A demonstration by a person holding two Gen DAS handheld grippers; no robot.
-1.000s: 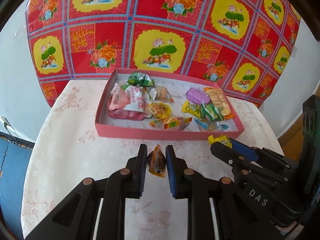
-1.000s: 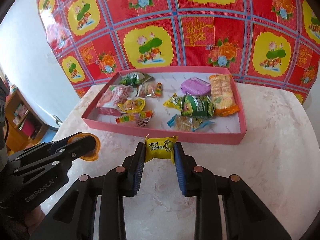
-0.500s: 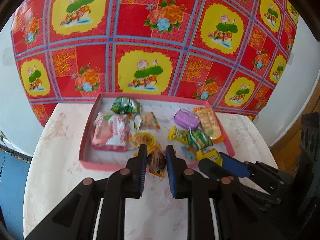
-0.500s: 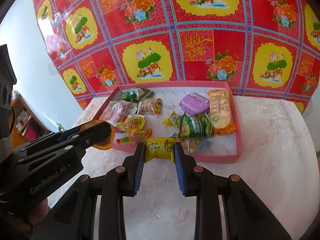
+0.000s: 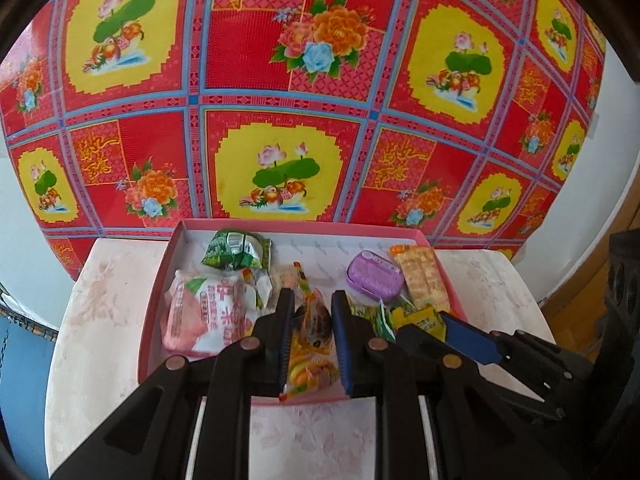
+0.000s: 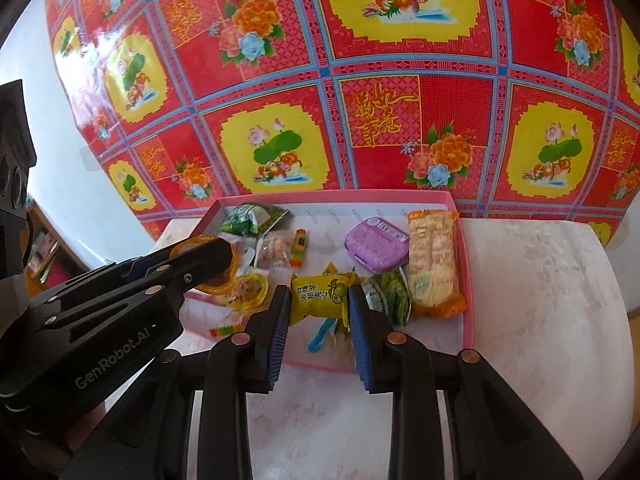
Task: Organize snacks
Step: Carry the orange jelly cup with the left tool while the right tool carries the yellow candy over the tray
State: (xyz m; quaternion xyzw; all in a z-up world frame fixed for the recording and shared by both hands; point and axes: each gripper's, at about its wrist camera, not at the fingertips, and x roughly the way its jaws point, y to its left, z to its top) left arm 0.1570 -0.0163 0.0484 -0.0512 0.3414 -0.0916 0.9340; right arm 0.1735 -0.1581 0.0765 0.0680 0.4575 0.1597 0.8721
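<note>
Pink tray (image 6: 466, 320): one, shallow, rectangular, card-like walls, pale marbled floor; centre of both views, on a round table (image 6: 540, 300) with a faded floral marble-look top. Left gripper (image 5: 311, 312): black rigid arms, blue ribbed pads, jaws drawn close and clamped on one orange jelly cup (image 5: 314, 320), glossy clear plastic, held above the tray's near middle. Right gripper (image 6: 318, 300): same build, jaws partly closed, gripping by its two ends one yellow pillow packet (image 6: 320, 294), crinkled foil with printed characters, held above the tray's near middle. Loose in the tray: one lilac plastic case (image 6: 376, 244), rounded rectangle, hinged; one long cracker pack (image 6: 434, 260), clear film with orange ends, along the right wall; one green foil bag (image 6: 250, 218) at the far left corner; one green-patterned sachet (image 6: 390, 296) just right of the right gripper; one pink-and-white soft pouch (image 5: 204, 312) at left. Smaller wrapped sweets lie between; number unclear. Backdrop (image 6: 360, 80): one glossy red sheet, blue grid, yellow lotus-and-duck medallions, upper frame.
</note>
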